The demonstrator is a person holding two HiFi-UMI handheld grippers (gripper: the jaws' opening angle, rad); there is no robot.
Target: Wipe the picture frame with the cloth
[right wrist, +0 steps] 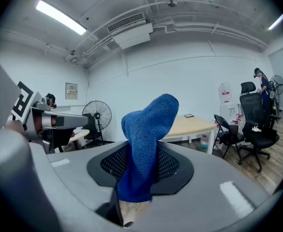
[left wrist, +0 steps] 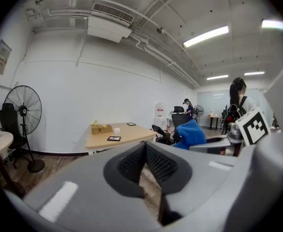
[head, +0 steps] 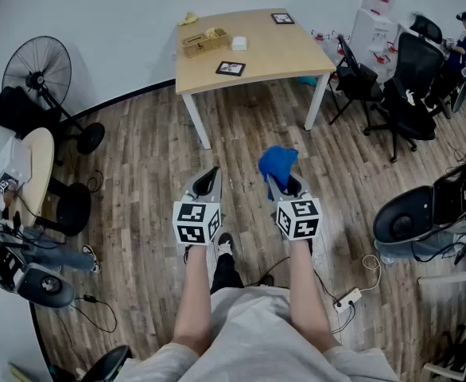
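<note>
So they're not at the table yet, both grippers are just held out over the wood floor. The right gripper (right wrist: 142,154) has its jaws pinching the blue cloth (right wrist: 148,129), most of it flopping up past the tips. The left gripper (left wrist: 144,148) has its jaws pressed together on nothing.

The picture frame (head: 231,68) lies flat by the tabletop's (head: 277,52) near edge, straight ahead and well away from both. It lines up a bit closer to the left gripper, so I'd guess the cloth hand has to reach across. There's a second frame (head: 281,18) at the far right corner. The wooden box (head: 205,41) near the far left edge holds something pale yellow, can't tell what.
</note>
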